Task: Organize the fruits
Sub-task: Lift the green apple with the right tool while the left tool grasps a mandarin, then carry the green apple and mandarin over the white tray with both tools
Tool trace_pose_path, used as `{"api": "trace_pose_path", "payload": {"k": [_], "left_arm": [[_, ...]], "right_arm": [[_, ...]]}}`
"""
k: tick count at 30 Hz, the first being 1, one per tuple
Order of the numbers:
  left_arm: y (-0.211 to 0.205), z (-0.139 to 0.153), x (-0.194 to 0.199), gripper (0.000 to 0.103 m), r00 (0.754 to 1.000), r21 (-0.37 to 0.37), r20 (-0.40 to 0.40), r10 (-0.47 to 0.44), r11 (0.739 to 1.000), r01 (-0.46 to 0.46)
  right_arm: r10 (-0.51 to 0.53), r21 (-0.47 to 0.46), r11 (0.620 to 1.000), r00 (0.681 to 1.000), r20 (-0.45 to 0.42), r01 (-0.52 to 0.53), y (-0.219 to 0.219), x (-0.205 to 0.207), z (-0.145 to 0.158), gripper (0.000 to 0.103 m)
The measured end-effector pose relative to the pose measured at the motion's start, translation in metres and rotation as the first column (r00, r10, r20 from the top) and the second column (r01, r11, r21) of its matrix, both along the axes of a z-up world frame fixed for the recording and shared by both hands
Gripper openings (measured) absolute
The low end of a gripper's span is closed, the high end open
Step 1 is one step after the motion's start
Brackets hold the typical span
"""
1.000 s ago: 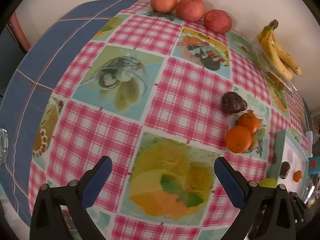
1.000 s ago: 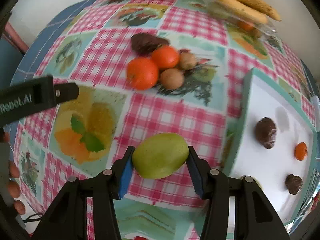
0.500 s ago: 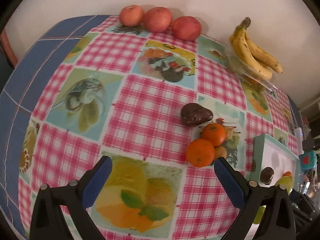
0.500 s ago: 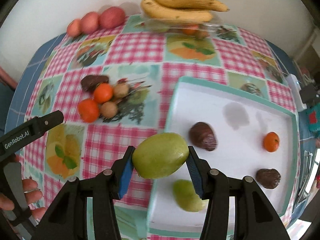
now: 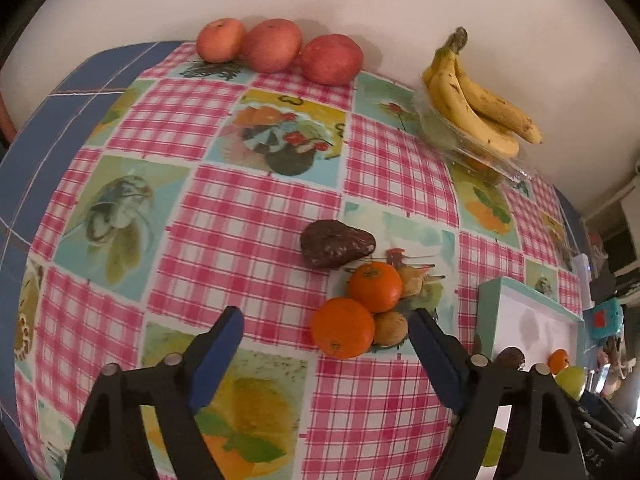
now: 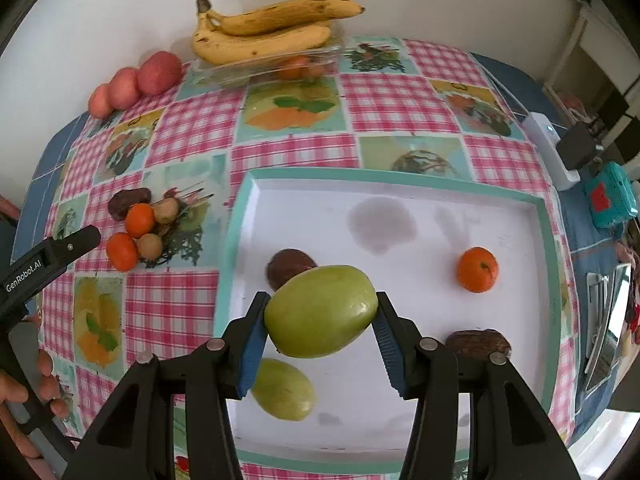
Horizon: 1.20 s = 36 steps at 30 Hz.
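Since a second ago the left gripper (image 5: 324, 344) has drifted toward the fruit cluster, and its empty jaws are closing above the checked pink oilcloth (image 5: 248, 216); two glossy round oranges (image 5: 343, 332), a wrinkled dark-brown fruit (image 5: 336, 243) and a half-hidden kiwi (image 5: 390, 330) lie just ahead.

Right view: the right gripper (image 6: 320, 338) clamps a smooth green mango (image 6: 320, 311) over the teal-rimmed white tray (image 6: 546, 248), which holds another mango (image 6: 284, 390), two dark fruits partly covered, and one mandarin (image 6: 477, 269).

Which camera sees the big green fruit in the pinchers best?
The right wrist view: the green fruit fills the middle, clamped in the right gripper above the tray. The left wrist view shows just a small edge of it.
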State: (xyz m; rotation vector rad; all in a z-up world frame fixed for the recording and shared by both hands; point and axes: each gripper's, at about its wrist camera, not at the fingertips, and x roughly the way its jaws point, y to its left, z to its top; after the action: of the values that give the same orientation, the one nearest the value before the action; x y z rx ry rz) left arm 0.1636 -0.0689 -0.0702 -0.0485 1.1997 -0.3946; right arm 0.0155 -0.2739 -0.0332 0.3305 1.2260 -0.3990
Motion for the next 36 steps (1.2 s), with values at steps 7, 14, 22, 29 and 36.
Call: {"api": "trace_pose_path", "payload": {"k": [7, 14, 22, 29, 36], "left_arm": [[-0.006, -0.012, 0.000, 0.068, 1.000, -0.003, -0.023, 0.001, 1.000, -0.001], [-0.009, -0.017, 0.000, 0.042, 0.999, -0.025, -0.040, -0.009, 1.000, 0.008], [-0.011, 0.006, -0.003, 0.039, 1.000, -0.052, -0.020, 0.003, 0.999, -0.004], [-0.015, 0.063, -0.011, 0.039, 0.996, -0.092, 0.084, -0.014, 0.996, 0.022], [-0.031, 0.095, -0.028, 0.039, 0.991, -0.137, 0.123, -0.060, 0.988, 0.077]], "right_arm": [[-0.003, 0.011, 1.000, 1.000, 0.007, 0.003, -0.005, -0.004, 0.002, 0.053], [0.002, 0.019, 1.000, 1.000, 0.016, -0.002, -0.004, -0.005, 0.003, 0.053], [-0.010, 0.023, 1.000, 1.000, 0.024, 0.009, -0.007, -0.007, 0.006, 0.053], [-0.032, 0.029, 0.999, 0.999, 0.043, 0.031, -0.015, -0.012, 0.010, 0.053], [-0.099, 0.028, 0.995, 0.993, 0.059, 0.098, -0.037, -0.027, 0.016, 0.053]]}}
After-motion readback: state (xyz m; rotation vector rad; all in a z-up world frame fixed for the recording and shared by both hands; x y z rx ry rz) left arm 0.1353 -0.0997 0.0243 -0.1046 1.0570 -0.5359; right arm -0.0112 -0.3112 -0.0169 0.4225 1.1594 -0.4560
